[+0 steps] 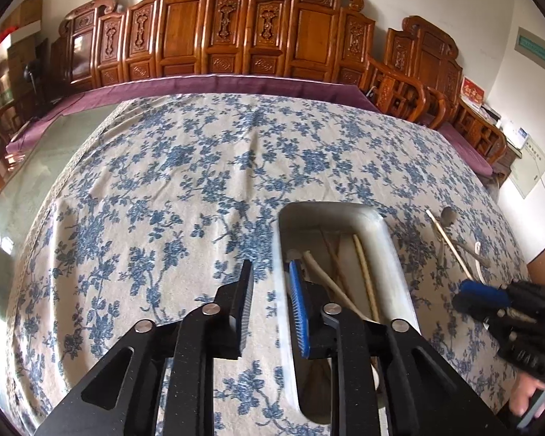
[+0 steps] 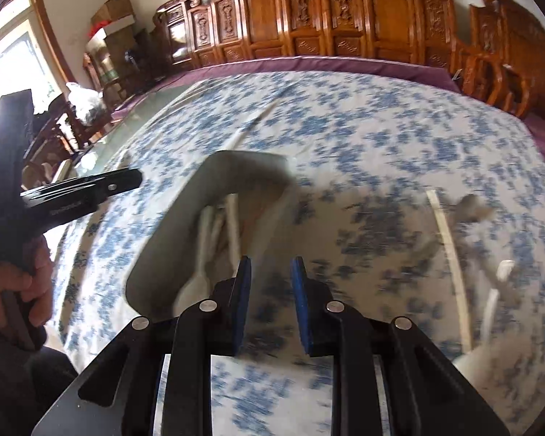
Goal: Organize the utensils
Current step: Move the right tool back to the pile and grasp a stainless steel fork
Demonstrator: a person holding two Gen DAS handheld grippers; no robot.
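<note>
A pale rectangular tray [image 1: 381, 225] lies on the blue floral tablecloth and holds several chopsticks and white spoons [image 1: 363, 276]. My left gripper [image 1: 270, 279] is open and empty, its right finger over the tray's left wall. Right of the tray lie a loose chopstick [image 1: 448, 243], a dark spoon [image 1: 448, 216] and a white spoon [image 1: 476, 254]. My right gripper [image 1: 479, 296] is low beside them. In the blurred right wrist view my right gripper [image 2: 270, 272] is open and empty, right of the tray [image 2: 200, 189], with the chopstick [image 2: 448, 247] and dark spoon [image 2: 472, 207] further right.
The floral tablecloth [image 1: 200, 181] covers a large table with a purple cloth [image 1: 236, 81] at its far edge. Carved wooden chairs [image 1: 236, 29] line the wall behind. The hand with the left gripper [image 2: 72, 196] shows at the left in the right wrist view.
</note>
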